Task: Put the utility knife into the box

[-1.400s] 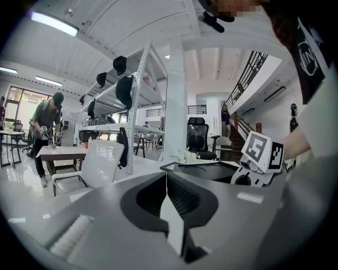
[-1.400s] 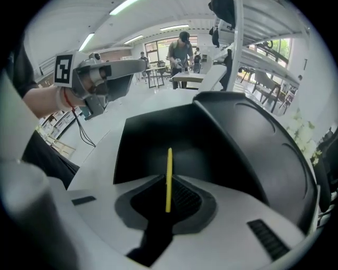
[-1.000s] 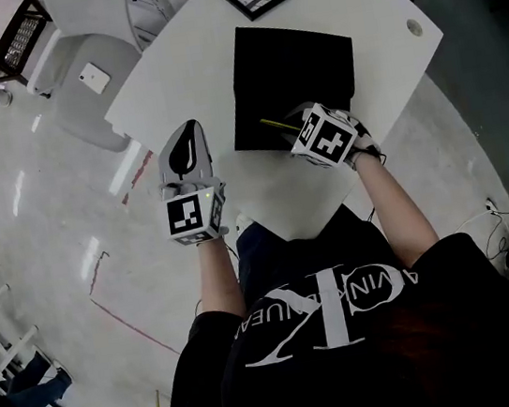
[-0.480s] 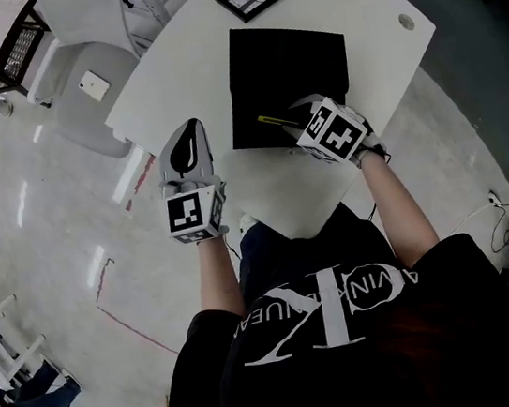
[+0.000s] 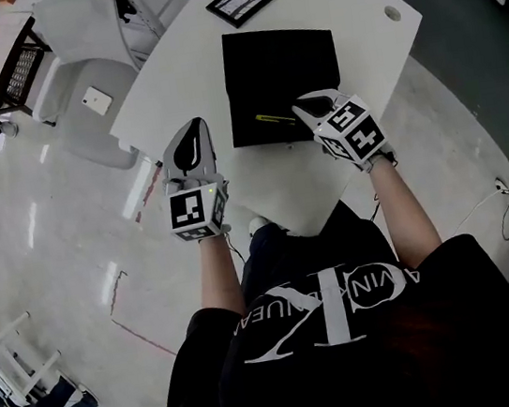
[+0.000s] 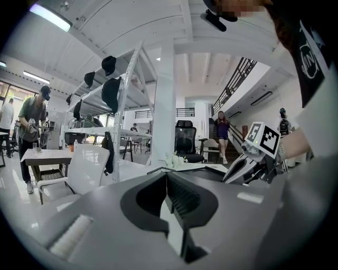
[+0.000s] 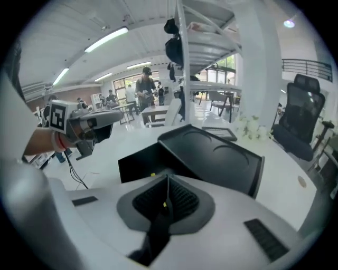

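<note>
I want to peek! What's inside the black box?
Only the yellow utility knife shows, at the black box's near edge, pinched in the right gripper. The rest looks plain black. The gripper covers the corner under it, so that part can't be seen.

Yellow utility knife (image 5: 275, 118) over black box (image 5: 281, 75)

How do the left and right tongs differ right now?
The left tongs grip nothing; the right tongs grip the utility knife. The left tongs hang to the left of the black box; the right tongs reach over it. Both are shut.
</note>
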